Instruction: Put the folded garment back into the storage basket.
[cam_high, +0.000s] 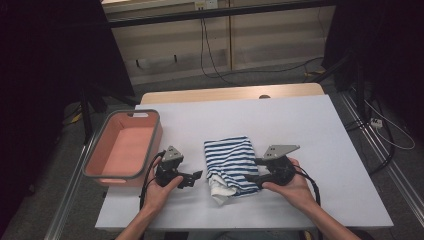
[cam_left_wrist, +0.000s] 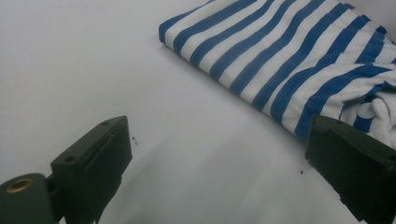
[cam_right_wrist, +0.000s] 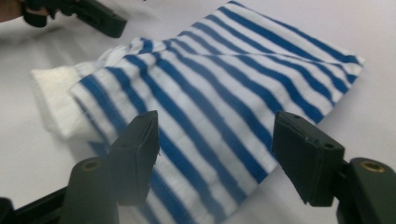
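While both hands sit near the table's (cam_high: 310, 120) front edge, the left gripper (cam_high: 196, 177) stands open just left of the folded striped cloth (cam_high: 230, 157), apart from it. Right gripper (cam_high: 251, 177), jaws parted, meets the cloth's right edge. Farther left, the pink bin (cam_high: 91, 159) overhangs the table's side.

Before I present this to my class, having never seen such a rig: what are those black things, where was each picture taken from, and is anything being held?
A person holds a hand tool with two-jaw tongs in each hand: the left tongs and the right tongs. One picture looks down from above; the other two come from cameras riding on each tool. On the white table lie a folded blue-and-white striped cloth and, at the left, a pink bin. Both tongs are open; nothing is held, though the right jaws stand either side of the cloth.
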